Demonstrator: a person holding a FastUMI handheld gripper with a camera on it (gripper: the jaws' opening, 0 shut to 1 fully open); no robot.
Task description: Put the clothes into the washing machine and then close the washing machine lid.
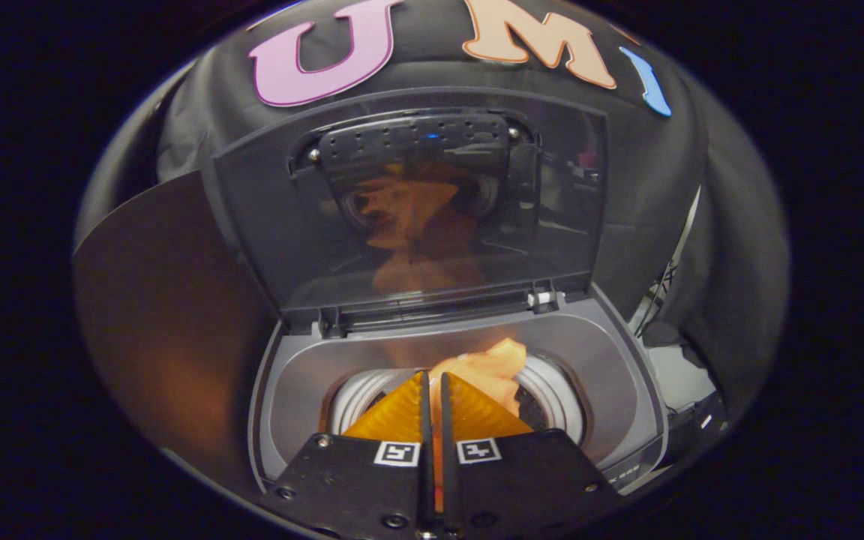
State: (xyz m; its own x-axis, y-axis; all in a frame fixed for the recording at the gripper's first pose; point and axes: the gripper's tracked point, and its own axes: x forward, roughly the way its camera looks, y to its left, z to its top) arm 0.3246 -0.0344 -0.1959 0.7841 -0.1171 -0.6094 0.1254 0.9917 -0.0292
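Hand-held gripper (433, 384) clenched on orange garment (488, 369), both fingers pinching the fabric directly above the washing machine drum opening (552, 397) for a clean drop. Lid (409, 210) propped upright behind, keeping access clear; closing not yet done.

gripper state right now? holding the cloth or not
Gripper: fingers nearly together, shut on the orange cloth, held over the drum opening of the washing machine; lid up.
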